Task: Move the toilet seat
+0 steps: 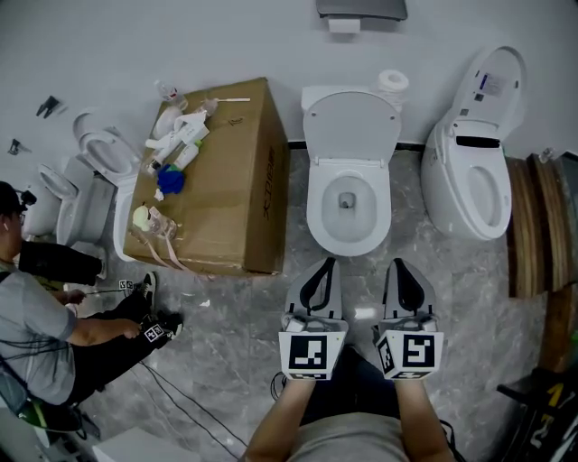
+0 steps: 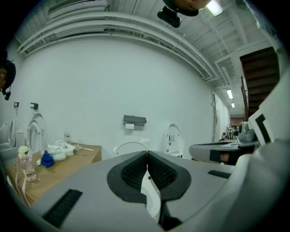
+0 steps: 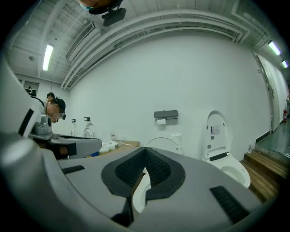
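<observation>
At the far left of the head view a person [image 1: 45,334] sits on the grey marbled floor [image 1: 226,370], with two old white toilets [image 1: 86,171] just behind. Next to them stands a large cardboard box [image 1: 226,171]; on its top lie white bottles and packets [image 1: 181,135] and a blue object [image 1: 170,180].

Just right of the box is the middle toilet [image 1: 348,239], set against the white wall. Its lid [image 1: 350,126] stands raised, and the toilet seat [image 1: 315,212] appears to lie as a ring on the bowl. A paper roll [image 1: 393,83] sits beside the lid's top corner, and a dark dispenser [image 1: 361,9] hangs on the wall above.

In front of the bowl the left gripper [image 1: 327,263] points at the toilet, near the rim but apart from it. In the left gripper view its ribbed fingers [image 2: 136,170] are pressed together with nothing between them. The right gripper [image 1: 395,263] is held level beside it, aimed the same way, also short of the bowl. Its fingers [image 3: 158,167] meet at the tip and hold nothing.

Further right stands a second toilet [image 1: 470,180] with its lid up, and wooden steps [image 1: 533,226] run along the right edge.
</observation>
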### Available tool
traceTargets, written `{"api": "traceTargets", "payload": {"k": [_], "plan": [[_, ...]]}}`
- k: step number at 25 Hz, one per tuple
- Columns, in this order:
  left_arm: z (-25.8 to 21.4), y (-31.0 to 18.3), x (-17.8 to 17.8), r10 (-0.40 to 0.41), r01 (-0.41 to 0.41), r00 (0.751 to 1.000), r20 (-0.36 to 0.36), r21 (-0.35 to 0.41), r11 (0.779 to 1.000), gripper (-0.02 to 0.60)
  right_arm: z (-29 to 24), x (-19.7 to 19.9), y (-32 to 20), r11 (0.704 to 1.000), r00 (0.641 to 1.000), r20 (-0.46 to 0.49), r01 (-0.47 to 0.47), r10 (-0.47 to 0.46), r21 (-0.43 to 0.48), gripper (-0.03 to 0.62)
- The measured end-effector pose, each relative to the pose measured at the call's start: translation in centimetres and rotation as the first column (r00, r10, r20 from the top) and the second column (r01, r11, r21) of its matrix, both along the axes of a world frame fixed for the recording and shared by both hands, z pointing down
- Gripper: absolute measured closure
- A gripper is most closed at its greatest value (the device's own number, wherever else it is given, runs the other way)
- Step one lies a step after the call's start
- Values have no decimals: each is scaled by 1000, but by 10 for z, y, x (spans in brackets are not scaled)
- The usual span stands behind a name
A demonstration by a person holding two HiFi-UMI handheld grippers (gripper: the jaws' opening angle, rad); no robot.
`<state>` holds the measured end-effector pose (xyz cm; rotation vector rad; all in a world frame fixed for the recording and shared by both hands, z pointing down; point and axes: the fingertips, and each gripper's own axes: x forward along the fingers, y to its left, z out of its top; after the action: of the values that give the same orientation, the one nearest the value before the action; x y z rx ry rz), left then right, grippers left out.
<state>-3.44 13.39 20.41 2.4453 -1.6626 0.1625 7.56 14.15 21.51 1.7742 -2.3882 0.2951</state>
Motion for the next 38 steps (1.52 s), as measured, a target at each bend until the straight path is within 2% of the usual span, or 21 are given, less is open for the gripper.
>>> {"api": "traceTargets", "payload": {"k": [10, 22, 38], "plan": [[15, -42, -10, 39, -39, 999, -11, -21, 999, 566, 16, -18, -42, 999, 1000, -6, -27, 27, -22, 579], [40, -70, -23, 92, -90, 996, 21, -73, 993, 566, 35, -22, -68, 996, 998, -17, -67, 66, -62, 580], [74, -119, -31, 8, -7, 1000, 9, -124, 992, 566, 68, -8, -117, 991, 999, -10, -53, 52, -123, 579]]}}
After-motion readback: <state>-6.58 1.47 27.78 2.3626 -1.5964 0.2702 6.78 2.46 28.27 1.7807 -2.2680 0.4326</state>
